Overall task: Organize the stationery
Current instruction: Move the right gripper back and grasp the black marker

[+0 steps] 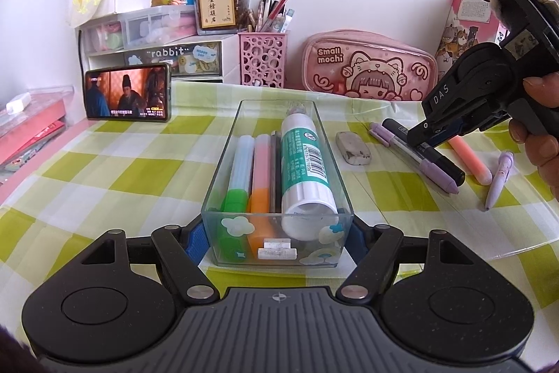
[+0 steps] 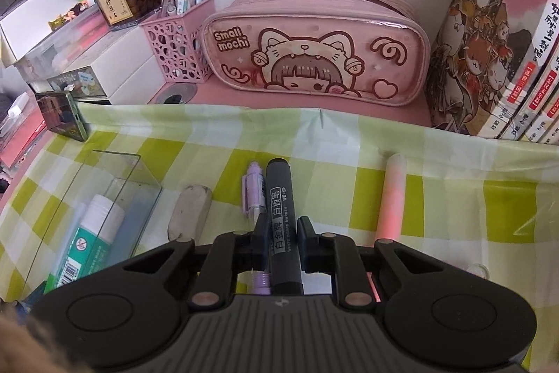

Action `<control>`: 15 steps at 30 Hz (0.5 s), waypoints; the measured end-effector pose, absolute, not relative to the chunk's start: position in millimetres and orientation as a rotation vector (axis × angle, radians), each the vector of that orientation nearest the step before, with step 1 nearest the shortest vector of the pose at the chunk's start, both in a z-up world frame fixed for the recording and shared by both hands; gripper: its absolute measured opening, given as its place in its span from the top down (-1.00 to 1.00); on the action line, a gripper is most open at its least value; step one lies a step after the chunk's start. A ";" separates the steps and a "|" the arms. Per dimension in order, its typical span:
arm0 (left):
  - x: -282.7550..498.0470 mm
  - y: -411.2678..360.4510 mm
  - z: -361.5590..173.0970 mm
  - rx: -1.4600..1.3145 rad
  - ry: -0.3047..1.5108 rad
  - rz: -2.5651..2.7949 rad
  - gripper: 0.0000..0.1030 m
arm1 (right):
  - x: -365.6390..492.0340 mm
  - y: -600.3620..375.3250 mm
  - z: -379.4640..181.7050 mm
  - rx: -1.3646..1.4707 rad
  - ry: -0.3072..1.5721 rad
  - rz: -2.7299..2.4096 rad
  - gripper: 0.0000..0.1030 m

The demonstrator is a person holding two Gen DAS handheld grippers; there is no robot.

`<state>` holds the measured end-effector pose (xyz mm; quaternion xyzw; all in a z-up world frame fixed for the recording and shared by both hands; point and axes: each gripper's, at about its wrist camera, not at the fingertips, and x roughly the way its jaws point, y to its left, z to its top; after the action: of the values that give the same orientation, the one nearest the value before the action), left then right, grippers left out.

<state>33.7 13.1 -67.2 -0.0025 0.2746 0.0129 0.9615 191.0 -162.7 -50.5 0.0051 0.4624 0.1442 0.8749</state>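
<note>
A clear plastic tray [image 1: 223, 163] on the green checked cloth holds a glue stick [image 1: 304, 163], a green-capped marker [image 1: 239, 170], an orange-capped marker [image 1: 262, 170] and a dark pen. My left gripper [image 1: 277, 233] grips the tray's near end on both sides. My right gripper [image 2: 283, 233] straddles a black whiteboard marker [image 2: 281, 208] lying on the cloth, its fingers close on either side with a small gap. A purple pen [image 2: 255, 191] lies just left of it. An eraser [image 2: 190, 210], a pink highlighter [image 2: 393, 191] and another purple pen [image 1: 499, 179] lie nearby.
A pink pencil case [image 2: 314, 48] and a pink pen holder [image 2: 178, 48] stand at the back. Books [image 2: 506, 41] stand at the right. A phone [image 1: 127, 91] playing video and drawer units [image 1: 153, 37] sit at the back left.
</note>
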 end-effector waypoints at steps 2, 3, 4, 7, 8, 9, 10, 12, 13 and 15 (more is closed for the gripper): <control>33.5 12.9 -67.4 -0.005 0.553 0.028 -0.41 | 192.2 -164.1 -51.0 0.002 0.965 0.324 0.60; 33.4 12.5 -67.6 -0.004 0.550 0.030 -0.41 | 193.2 -163.9 -51.9 -0.010 0.964 0.333 0.60; 33.5 11.9 -67.8 -0.003 0.548 0.032 -0.41 | 194.6 -164.0 -54.0 -0.017 0.964 0.334 0.60; 34.3 10.4 -67.9 0.000 0.551 0.038 -0.41 | 195.2 -165.8 -60.5 -0.026 0.937 0.349 0.60; 34.3 10.5 -67.9 -0.001 0.551 0.038 -0.41 | 195.6 -168.0 -60.7 -0.007 0.931 0.351 0.60; 34.3 10.7 -67.9 -0.002 0.552 0.038 -0.41 | 196.3 -170.3 -61.0 0.016 0.929 0.350 0.60; 34.3 10.6 -67.9 -0.003 0.552 0.038 -0.41 | 197.2 -172.8 -61.3 0.039 0.927 0.349 0.60; 34.6 10.6 -67.8 -0.004 0.552 0.040 -0.41 | 198.8 -178.4 -61.5 0.096 0.930 0.344 0.60; 34.6 10.7 -67.9 -0.005 0.552 0.041 -0.41 | 198.8 -181.9 -61.0 0.130 0.930 0.345 0.60; 34.5 10.9 -67.9 -0.005 0.552 0.040 -0.41 | 198.8 -186.6 -59.3 0.184 0.931 0.343 0.60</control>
<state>34.5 10.9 -67.9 -0.0023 0.2725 0.0198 0.9619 198.8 -186.6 -59.3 0.0880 0.4462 0.1642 0.8753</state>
